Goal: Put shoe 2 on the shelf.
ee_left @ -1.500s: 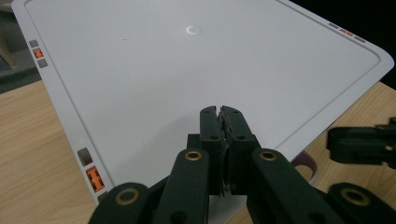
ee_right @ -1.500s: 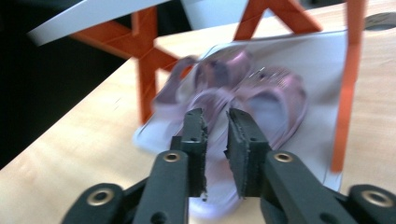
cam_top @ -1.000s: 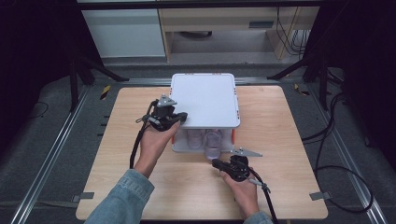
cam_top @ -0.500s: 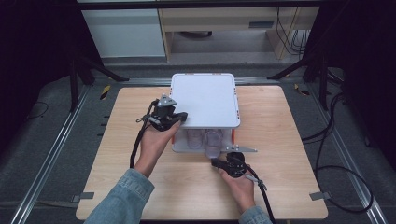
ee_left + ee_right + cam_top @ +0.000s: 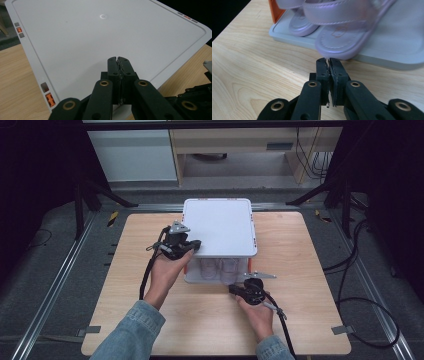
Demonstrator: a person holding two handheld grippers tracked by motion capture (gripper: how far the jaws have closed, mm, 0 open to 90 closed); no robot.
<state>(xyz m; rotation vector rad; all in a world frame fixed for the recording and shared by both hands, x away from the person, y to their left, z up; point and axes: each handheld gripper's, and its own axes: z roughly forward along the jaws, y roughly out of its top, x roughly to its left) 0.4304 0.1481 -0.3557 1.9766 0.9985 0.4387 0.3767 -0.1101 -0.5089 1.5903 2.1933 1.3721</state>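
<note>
We steady the shoe box lid (image 5: 218, 226) with closed left tongs (image 5: 117, 60); closed right tongs (image 5: 327, 60) must open onto the lilac sandal (image 5: 342, 41).

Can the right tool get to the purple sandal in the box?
Probably yes. The right tool sits shut just in front of the sandal, whose toe pokes over the tray edge on the open side. Nothing lies between them, but the jaws would have to open first to grab it.
</note>
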